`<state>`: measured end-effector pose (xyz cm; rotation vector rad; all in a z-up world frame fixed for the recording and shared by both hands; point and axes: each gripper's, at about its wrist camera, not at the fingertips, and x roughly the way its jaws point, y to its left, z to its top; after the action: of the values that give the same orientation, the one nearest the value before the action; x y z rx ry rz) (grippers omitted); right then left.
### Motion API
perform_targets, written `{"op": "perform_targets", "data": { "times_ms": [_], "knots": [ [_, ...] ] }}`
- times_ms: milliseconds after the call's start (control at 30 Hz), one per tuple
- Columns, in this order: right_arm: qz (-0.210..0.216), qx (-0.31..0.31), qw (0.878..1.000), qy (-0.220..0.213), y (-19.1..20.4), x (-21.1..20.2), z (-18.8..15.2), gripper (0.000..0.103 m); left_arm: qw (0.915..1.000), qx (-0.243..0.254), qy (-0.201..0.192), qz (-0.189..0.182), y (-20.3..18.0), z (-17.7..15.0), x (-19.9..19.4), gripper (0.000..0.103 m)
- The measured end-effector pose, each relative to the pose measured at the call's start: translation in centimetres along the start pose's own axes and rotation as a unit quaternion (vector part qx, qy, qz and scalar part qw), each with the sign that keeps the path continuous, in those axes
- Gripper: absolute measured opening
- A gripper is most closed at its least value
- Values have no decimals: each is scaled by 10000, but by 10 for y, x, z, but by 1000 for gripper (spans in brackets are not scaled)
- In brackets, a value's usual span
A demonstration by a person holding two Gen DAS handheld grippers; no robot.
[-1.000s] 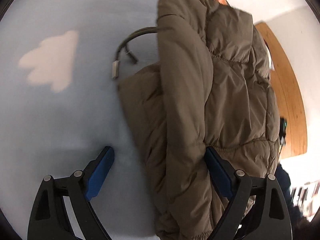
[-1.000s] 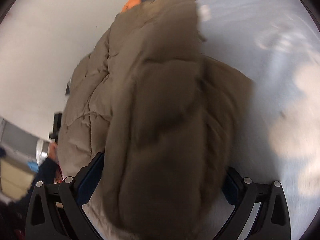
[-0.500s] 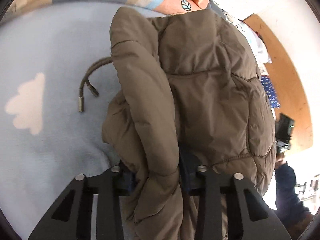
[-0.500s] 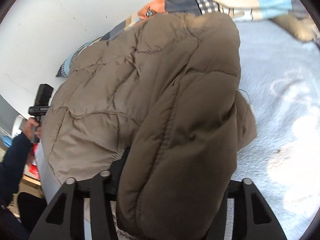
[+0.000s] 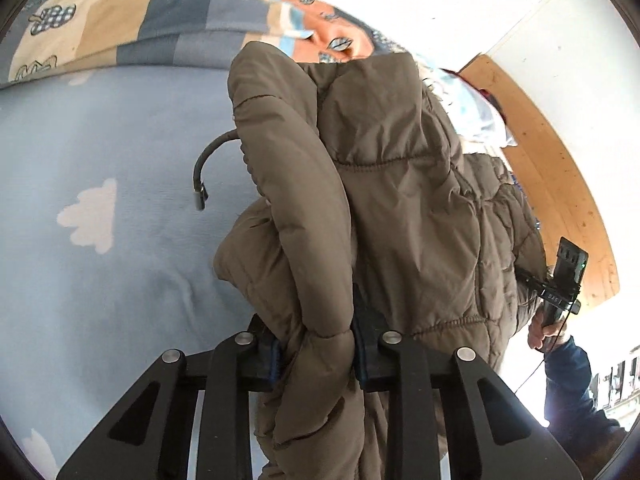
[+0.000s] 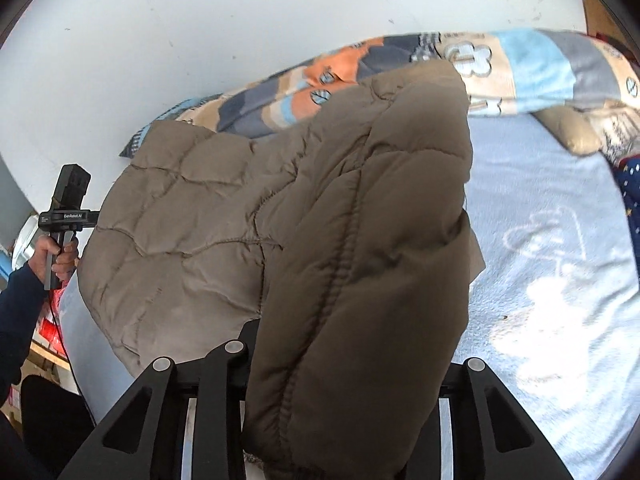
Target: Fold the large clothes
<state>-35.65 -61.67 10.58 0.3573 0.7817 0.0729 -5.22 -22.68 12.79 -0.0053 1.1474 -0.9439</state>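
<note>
A brown quilted puffer jacket (image 5: 400, 208) hangs lifted above a light blue bed. My left gripper (image 5: 316, 356) is shut on a thick fold of the jacket, which bulges out between the blue pads. A drawstring with a metal tip (image 5: 199, 196) dangles from the jacket's left side. In the right wrist view the same jacket (image 6: 320, 240) fills the middle. My right gripper (image 6: 344, 376) is shut on another padded fold; its fingertips are hidden under the fabric.
A light blue blanket with white cloud shapes (image 5: 88, 216) covers the bed. A patchwork quilt (image 5: 160, 32) lies along the far edge by the white wall. A wooden board (image 5: 560, 168) stands at the right. Folded cloth (image 6: 628, 196) lies at the bed's right side.
Both grippers closed on folds of the jacket and lifted it off the bed. The drawstring now hangs free, and more of the quilt and wall shows.
</note>
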Motion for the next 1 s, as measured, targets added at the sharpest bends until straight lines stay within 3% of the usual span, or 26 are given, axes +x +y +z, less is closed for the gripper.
{"op": "perform_targets", "data": {
  "times_ms": [400,533,700,767,833,900,933,1000],
  "knots": [
    [65,-454,9989,-140,62,-78,-31,38,9996,38,-231,-127,-33,-70,-81,25],
    [71,-325,9994,-22,67,-70,-48,38,9995,-123,-252,-126,-26,-98,-85,25],
    [-91,61,9989,452,56,-30,-77,39,9982,-598,-42,24,3,-131,-57,26],
    [-212,371,9975,568,43,-17,-91,43,9966,-806,27,163,17,-140,-41,27],
    [-301,899,9937,603,25,-9,-99,64,9924,-1209,35,213,35,-149,-28,32],
    [-502,1309,9870,787,13,-3,-101,80,9880,-1489,26,414,46,-157,-22,53],
    [-599,1425,9848,793,11,-4,-100,82,9843,-1649,-21,626,50,-160,-23,57],
    [-626,1631,9824,665,7,-18,-99,82,9812,-1817,-144,630,53,-166,-33,58]
  ]
}}
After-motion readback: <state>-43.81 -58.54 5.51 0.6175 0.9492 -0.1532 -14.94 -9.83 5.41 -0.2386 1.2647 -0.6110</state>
